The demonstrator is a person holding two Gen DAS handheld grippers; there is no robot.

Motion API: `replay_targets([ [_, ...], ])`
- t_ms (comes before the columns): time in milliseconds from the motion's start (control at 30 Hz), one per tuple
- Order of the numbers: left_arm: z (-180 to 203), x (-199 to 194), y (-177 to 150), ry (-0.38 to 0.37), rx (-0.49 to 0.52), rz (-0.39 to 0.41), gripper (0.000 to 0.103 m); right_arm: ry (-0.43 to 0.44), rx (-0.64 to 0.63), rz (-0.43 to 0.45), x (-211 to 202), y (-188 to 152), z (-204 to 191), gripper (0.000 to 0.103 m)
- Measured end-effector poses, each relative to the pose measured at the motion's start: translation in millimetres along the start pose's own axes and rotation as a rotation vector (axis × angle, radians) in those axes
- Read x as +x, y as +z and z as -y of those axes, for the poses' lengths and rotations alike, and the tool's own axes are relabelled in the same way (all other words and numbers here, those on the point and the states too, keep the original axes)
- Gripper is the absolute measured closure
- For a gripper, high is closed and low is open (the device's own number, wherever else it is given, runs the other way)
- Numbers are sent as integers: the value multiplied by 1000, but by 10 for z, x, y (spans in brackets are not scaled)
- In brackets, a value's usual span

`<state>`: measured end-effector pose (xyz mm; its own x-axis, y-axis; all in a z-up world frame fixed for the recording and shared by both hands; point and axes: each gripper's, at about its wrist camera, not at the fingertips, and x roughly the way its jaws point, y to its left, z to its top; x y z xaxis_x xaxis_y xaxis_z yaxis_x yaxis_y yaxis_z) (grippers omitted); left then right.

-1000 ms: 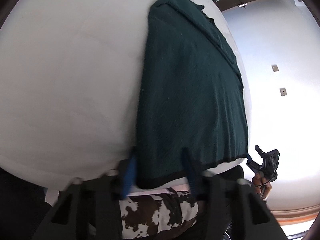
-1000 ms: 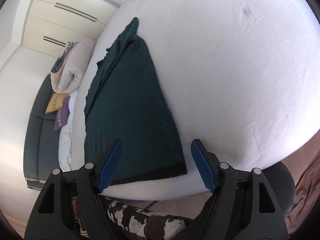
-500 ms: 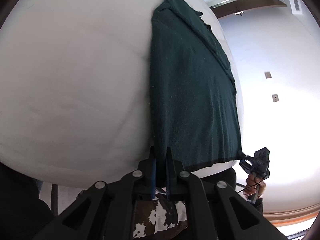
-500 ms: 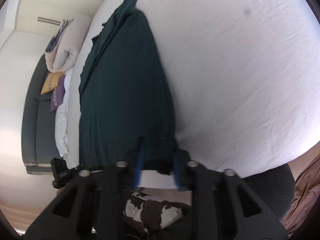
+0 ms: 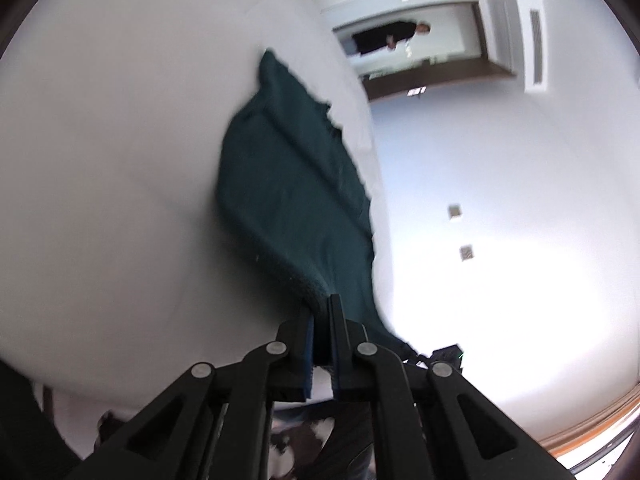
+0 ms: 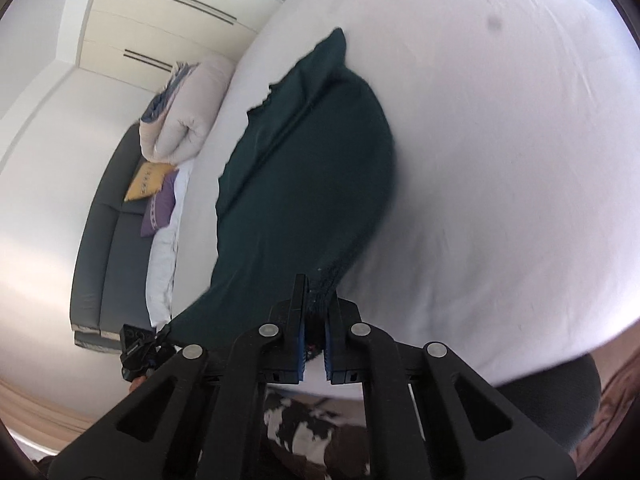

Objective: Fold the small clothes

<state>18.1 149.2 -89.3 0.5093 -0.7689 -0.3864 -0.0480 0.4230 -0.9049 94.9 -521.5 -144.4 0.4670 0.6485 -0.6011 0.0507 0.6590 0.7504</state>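
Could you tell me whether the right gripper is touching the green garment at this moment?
Touching. The right wrist view shows the right gripper with its jaws shut on the hem of the green garment, the cloth pinched between them.

A dark grey sofa (image 6: 100, 236) stands along the white wall, beside the white bed (image 6: 500, 160). On the sofa lie a yellow cushion (image 6: 146, 181) and, touching it, a purple cushion (image 6: 160, 210); a rolled cream duvet (image 6: 188, 116) sits at the sofa's far end, past the cushions. Beyond the sofa rise cream wardrobe doors (image 6: 160, 16). A cow-print rug (image 6: 304, 428) lies at the near end of the bed. A person in black (image 5: 390, 36) stands in a doorway past the bed's far end
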Motion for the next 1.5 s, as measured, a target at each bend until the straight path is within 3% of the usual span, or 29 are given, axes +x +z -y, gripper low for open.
replay_targets([
  [333, 111, 180, 378, -47, -21, 47, 98, 81, 18, 69, 218, 593, -235, 98],
  [533, 275, 463, 1005, -48, 0, 91, 98, 83, 17, 129, 449, 1292, -454, 98],
  [833, 359, 1200, 2195, 10, -17, 120, 98, 5, 67, 183, 1317, 2678, -624, 98],
  [967, 231, 1570, 2666, 87, -32, 132, 98, -61, 96, 195, 1715, 3187, -578, 98],
  [1233, -263, 2021, 2979, 166, -95, 126, 96, -142, 161, 168, 2336, 3664, -352, 96],
  [1267, -330, 2027, 3014, 190, -109, 134, 93, -145, 178, 162, 2384, 3682, -312, 96],
  [1333, -438, 1998, 3067, 215, -138, 148, 65, -146, 194, 143, 2482, 3724, -251, 91],
  [1367, -463, 1949, 3063, 221, -147, 158, 43, -145, 193, 142, 2501, 3730, -242, 89],
  [1400, -464, 1887, 3052, 220, -147, 171, 38, -139, 185, 157, 2502, 3731, -244, 86],
  [1467, -407, 1778, 2984, 218, -108, 185, 35, -133, 158, 210, 2431, 3690, -263, 70],
  [1500, -372, 1734, 2923, 222, -86, 184, 35, -136, 148, 228, 2398, 3643, -268, 42],
])
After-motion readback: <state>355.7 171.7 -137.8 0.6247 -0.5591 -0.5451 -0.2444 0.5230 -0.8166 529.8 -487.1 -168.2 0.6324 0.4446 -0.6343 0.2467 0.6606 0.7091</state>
